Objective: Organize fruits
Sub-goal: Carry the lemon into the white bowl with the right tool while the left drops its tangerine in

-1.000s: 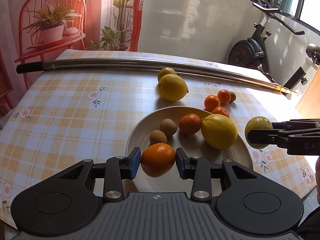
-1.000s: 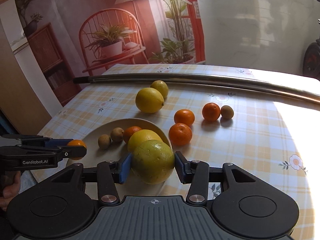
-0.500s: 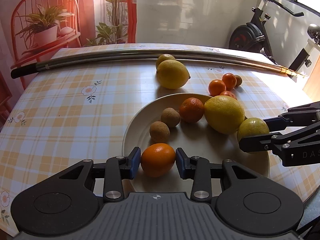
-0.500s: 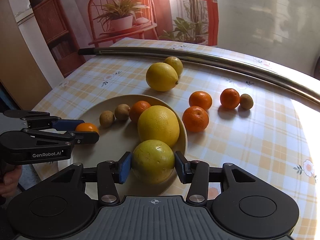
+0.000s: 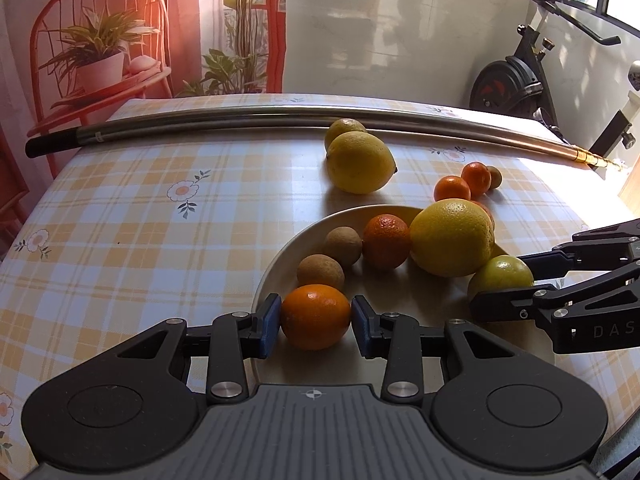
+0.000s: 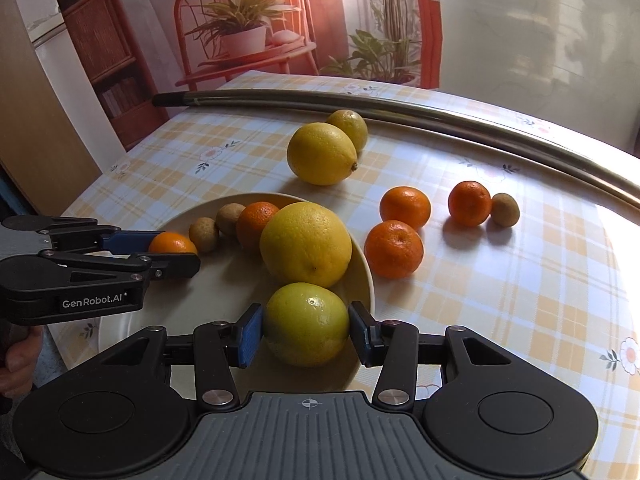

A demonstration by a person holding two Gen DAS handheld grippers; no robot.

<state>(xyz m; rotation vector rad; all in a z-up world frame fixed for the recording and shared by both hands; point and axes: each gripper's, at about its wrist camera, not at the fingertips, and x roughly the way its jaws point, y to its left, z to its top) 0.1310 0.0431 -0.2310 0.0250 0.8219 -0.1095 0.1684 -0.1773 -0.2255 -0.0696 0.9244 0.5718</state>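
My left gripper (image 5: pixel 315 320) is shut on an orange (image 5: pixel 315 316) low over the near-left part of the beige plate (image 5: pixel 400 304). My right gripper (image 6: pixel 306 330) is shut on a green-yellow citrus (image 6: pixel 306 324) at the plate's (image 6: pixel 240 276) near-right rim, beside a big yellow citrus (image 6: pixel 306 244). The plate also holds a mandarin (image 5: pixel 386 240) and two brown kiwis (image 5: pixel 320 272). On the cloth lie two lemons (image 6: pixel 320 154), three mandarins (image 6: pixel 394 248) and a kiwi (image 6: pixel 505 210). Whether either held fruit touches the plate is unclear.
A long metal pole (image 5: pixel 280 114) lies across the far side of the checked tablecloth. An exercise bike (image 5: pixel 516 80) stands beyond the table's right end. A hand (image 6: pixel 16 356) holds the left gripper's handle at the near-left table edge.
Both grippers have moved forward and down over the plate with their fruit. The right one brought the green-yellow citrus in from the plate's right side to beside the big yellow citrus.
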